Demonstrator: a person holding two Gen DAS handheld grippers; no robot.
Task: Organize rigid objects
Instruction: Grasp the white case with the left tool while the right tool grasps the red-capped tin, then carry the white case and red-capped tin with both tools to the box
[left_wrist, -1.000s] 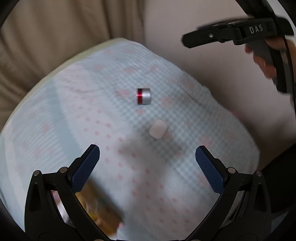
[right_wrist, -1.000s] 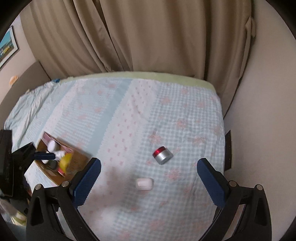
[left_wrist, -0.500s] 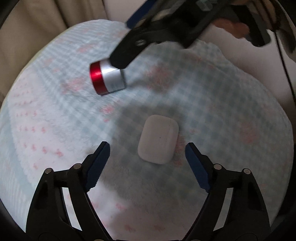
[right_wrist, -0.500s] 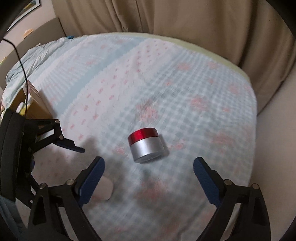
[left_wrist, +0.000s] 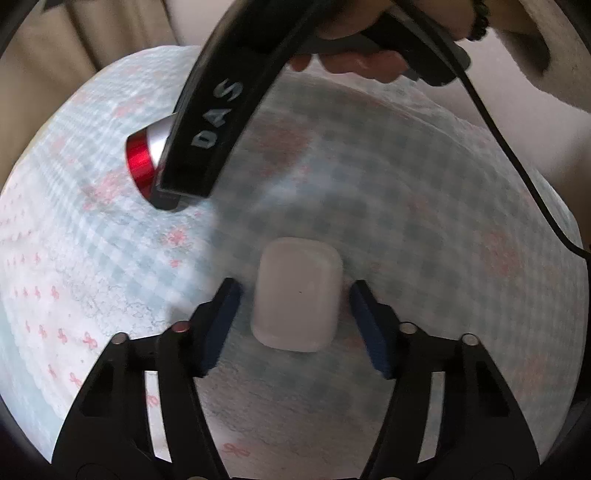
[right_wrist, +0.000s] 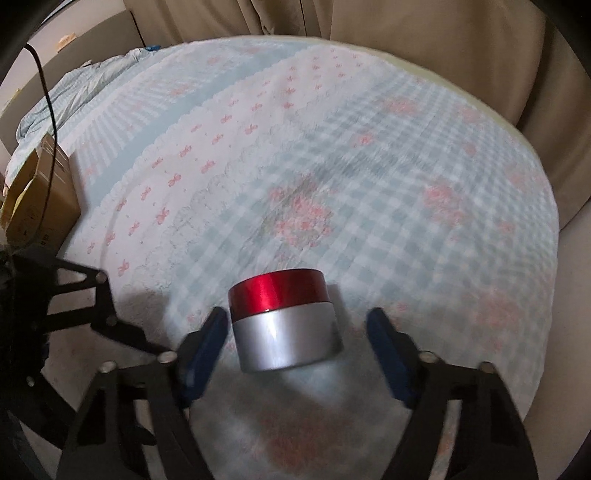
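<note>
— Left wrist view: where do things stand?

— My left gripper (left_wrist: 295, 295) has been closing around the white case (left_wrist: 297, 295) on the bed (left_wrist: 443, 221); a sliver of gap shows on each side, so no clamp yet. My right gripper (right_wrist: 295, 332) has been closing too, straddling the red-lidded jar (right_wrist: 284, 319): left pad about touching, right pad clear.

— So nothing is sorted?

— Neither is lifted, I judge. Both still need grasping and carrying.

— Anything in the way?

— A cardboard box (right_wrist: 40, 199) sits far off at the bed's edge. My two grippers work close together, and a cable (left_wrist: 517, 158) trails near.
</note>
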